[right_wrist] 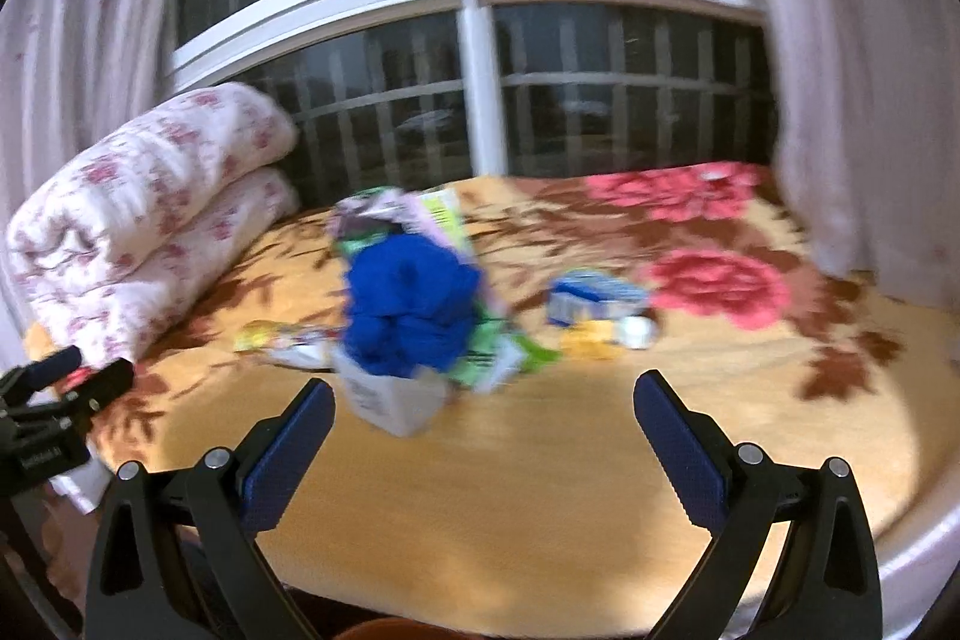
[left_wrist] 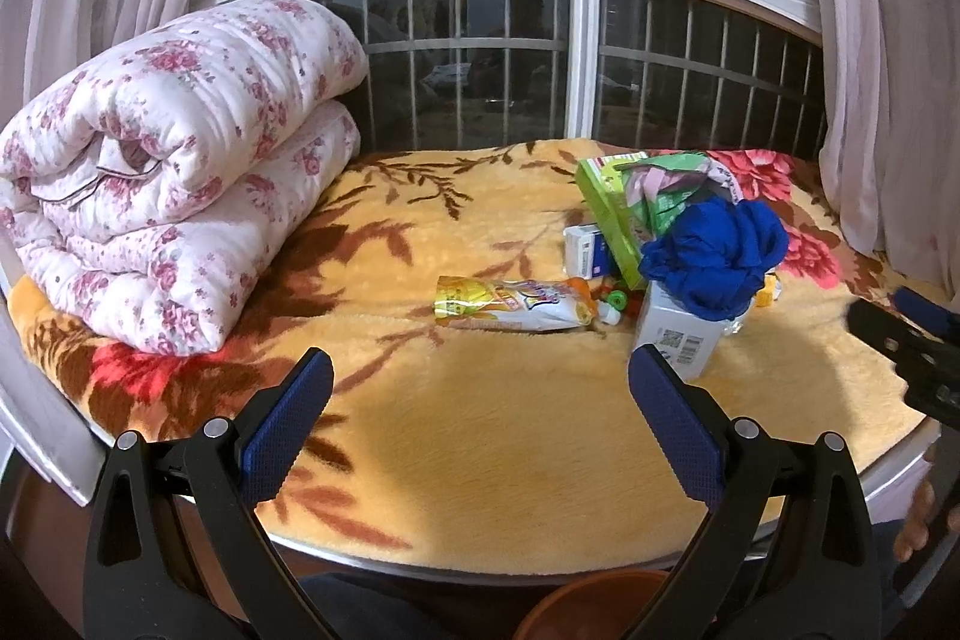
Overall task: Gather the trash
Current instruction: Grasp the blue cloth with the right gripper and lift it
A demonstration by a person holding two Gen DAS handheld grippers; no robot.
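Observation:
Trash lies in a pile on the yellow floral blanket (left_wrist: 510, 430). In the left wrist view a yellow-orange drink pouch (left_wrist: 516, 311) lies flat, with a white carton (left_wrist: 678, 337), a crumpled blue bag (left_wrist: 717, 253), a green box (left_wrist: 618, 214) and a small white-blue box (left_wrist: 585, 250) to its right. My left gripper (left_wrist: 480, 400) is open, short of the pouch, nothing between its fingers. The right wrist view is blurred: blue bag (right_wrist: 408, 310) on the white carton (right_wrist: 390, 400), a blue-white box (right_wrist: 591, 301). My right gripper (right_wrist: 483, 421) is open and empty.
A folded pink floral quilt (left_wrist: 174, 172) is stacked at the left of the blanket. Barred windows (left_wrist: 510, 58) and pink curtains (left_wrist: 888, 70) stand behind. A brown round container rim (left_wrist: 594, 604) shows below the ledge edge. A hand (left_wrist: 918, 520) appears at the right.

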